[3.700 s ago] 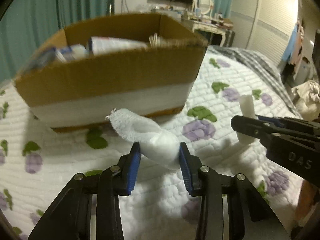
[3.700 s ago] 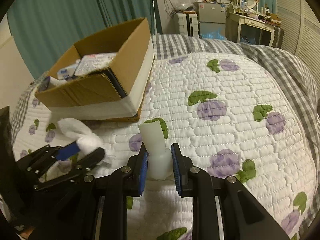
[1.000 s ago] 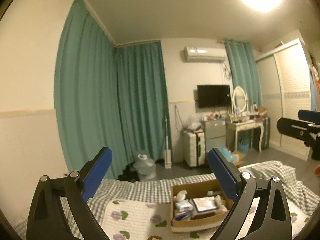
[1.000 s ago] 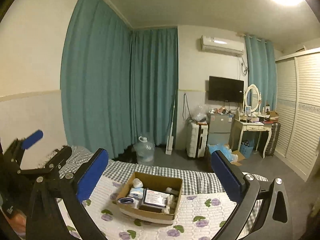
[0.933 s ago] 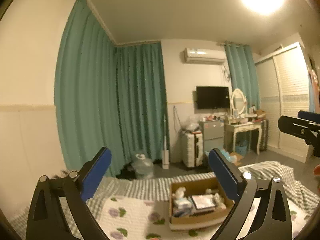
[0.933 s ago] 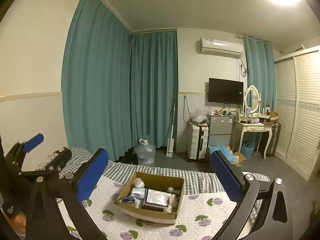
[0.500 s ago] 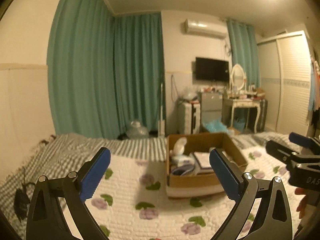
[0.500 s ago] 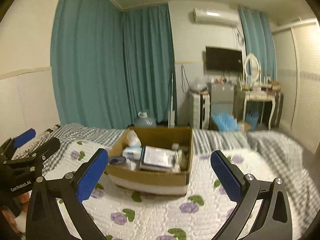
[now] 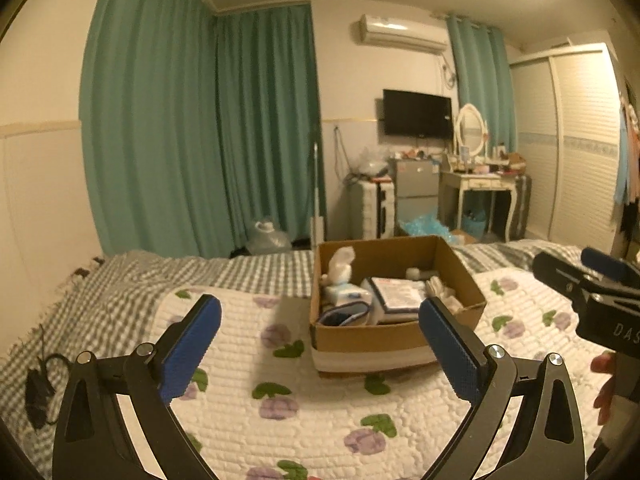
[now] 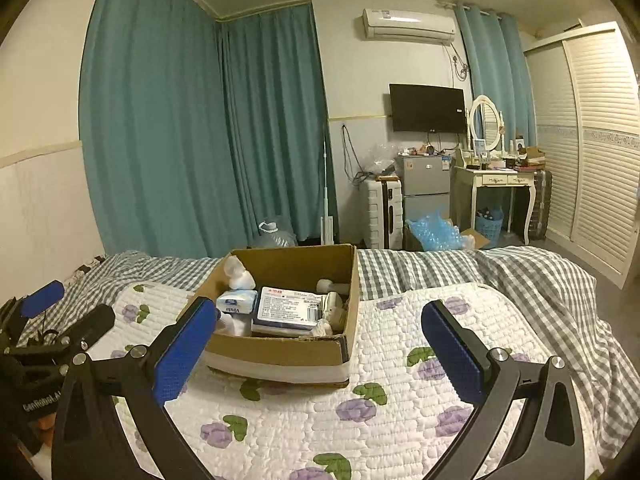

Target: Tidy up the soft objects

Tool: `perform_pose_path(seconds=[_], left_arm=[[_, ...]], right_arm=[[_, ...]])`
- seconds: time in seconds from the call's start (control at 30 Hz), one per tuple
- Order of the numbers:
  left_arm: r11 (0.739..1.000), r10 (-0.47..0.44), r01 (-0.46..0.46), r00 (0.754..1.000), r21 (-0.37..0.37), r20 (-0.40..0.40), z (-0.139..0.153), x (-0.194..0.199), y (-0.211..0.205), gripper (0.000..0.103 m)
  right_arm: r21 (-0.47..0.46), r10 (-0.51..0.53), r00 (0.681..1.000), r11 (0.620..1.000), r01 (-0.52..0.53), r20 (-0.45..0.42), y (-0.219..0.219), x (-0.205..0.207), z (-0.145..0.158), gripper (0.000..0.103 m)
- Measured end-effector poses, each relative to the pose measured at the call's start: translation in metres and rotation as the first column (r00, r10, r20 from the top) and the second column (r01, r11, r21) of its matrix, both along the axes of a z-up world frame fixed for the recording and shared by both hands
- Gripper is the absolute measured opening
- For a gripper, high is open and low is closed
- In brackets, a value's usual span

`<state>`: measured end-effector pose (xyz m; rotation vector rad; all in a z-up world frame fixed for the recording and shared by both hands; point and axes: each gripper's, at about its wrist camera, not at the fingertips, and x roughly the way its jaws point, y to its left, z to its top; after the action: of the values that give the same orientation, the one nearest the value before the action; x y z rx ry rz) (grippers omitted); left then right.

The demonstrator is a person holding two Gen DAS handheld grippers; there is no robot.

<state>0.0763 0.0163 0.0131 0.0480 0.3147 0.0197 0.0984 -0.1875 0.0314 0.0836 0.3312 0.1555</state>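
A cardboard box (image 9: 384, 336) (image 10: 280, 350) stands on the white flowered quilt (image 9: 304, 420) (image 10: 400, 400). Inside it lie a white rolled cloth (image 9: 341, 262) (image 10: 237, 274), a tissue pack (image 10: 236, 303), a flat labelled packet (image 10: 290, 306) and small white soft items (image 9: 440, 294). My left gripper (image 9: 320, 350) is wide open and empty, held back from the box. My right gripper (image 10: 320, 350) is wide open and empty, also back from the box. Each gripper shows at the edge of the other's view, the right (image 9: 600, 292) and the left (image 10: 52, 328).
A grey checked blanket (image 10: 520, 276) covers the bed beyond the quilt. Teal curtains (image 10: 200, 140), a water jug (image 10: 276, 236), a suitcase (image 10: 378, 214), a small fridge (image 10: 426, 184), a dressing table (image 10: 500, 188) and a slatted wardrobe (image 10: 600, 152) line the room.
Both grippers let go of the white cloth and the white bottle, opened wide and pulled far back. Over the last second both views tilted down, bringing the box and bed closer.
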Motion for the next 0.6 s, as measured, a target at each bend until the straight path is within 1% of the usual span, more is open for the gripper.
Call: perform_pose_path(seconds=[0.13,0.33,0.4,0.6], left_arm=[[1.0,0.003,-0.003,1.0,0.019,-0.004,-0.002,-0.0025,-0.006,0.101],[1.0,0.009,-0.01,1.0,-0.015,-0.02,-0.0006,-0.0012,-0.0007,0.101],[1.0,0.013,-0.014,1.0,-0.024,-0.014,0.0002,-0.0024,0.0014,0.101],[1.0,0.017,-0.017,1.0,-0.023,-0.014,0.0003,-0.0021,0.0024,0.101]], right_arm=[[-0.008,0.001,1.0,1.0,-0.001,0.001,0.0009,-0.0016,0.0002,0.103],[-0.018,0.004,1.0,1.0,-0.004,0.008,0.0036,-0.0062,0.0005,0.103],[-0.027,0.007,1.0,1.0,-0.006,0.007,0.0048,-0.0064,0.0004,0.103],[-0.042,0.009,1.0,0.999,-0.009,0.003,0.0082,-0.006,-0.0009,0.103]])
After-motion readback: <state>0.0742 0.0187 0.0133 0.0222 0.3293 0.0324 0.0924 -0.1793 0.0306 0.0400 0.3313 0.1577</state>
